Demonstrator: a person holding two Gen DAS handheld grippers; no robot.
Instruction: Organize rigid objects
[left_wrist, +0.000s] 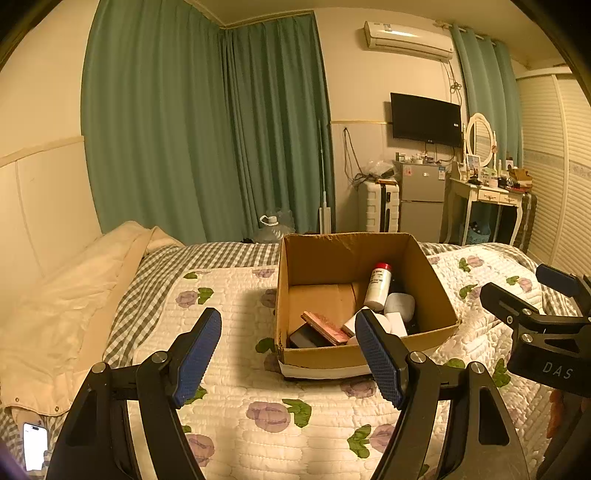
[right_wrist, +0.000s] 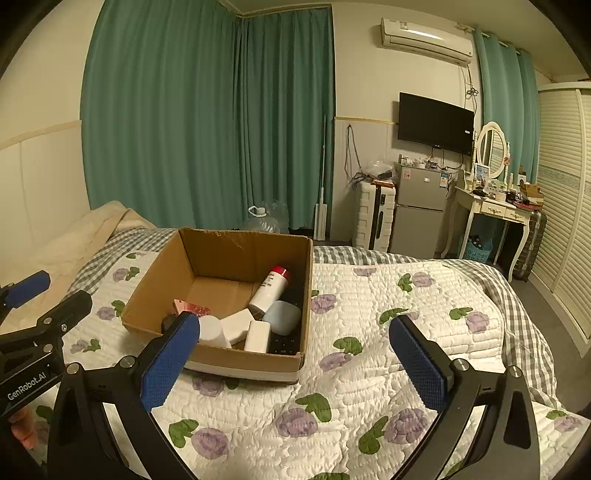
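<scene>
Bed with a flowered quilt carries a cardboard box, which holds a white bottle, white blocks and a pink book. Left claw and right claw both gape wide and empty, the box at 12 o'clock of the left and 11 o'clock of the right.

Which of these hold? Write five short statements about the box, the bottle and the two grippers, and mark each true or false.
1. The box sits on the bed. True.
2. The bottle stands upright outside the box. False: it lies tilted inside the box, its red cap toward the far wall.
3. The left gripper is shut on the bottle. False: it is open and holds nothing.
4. The right gripper is open and empty. True.
5. The box is empty apart from the bottle. False: a white block and a pink item also lie in it, among others.
</scene>
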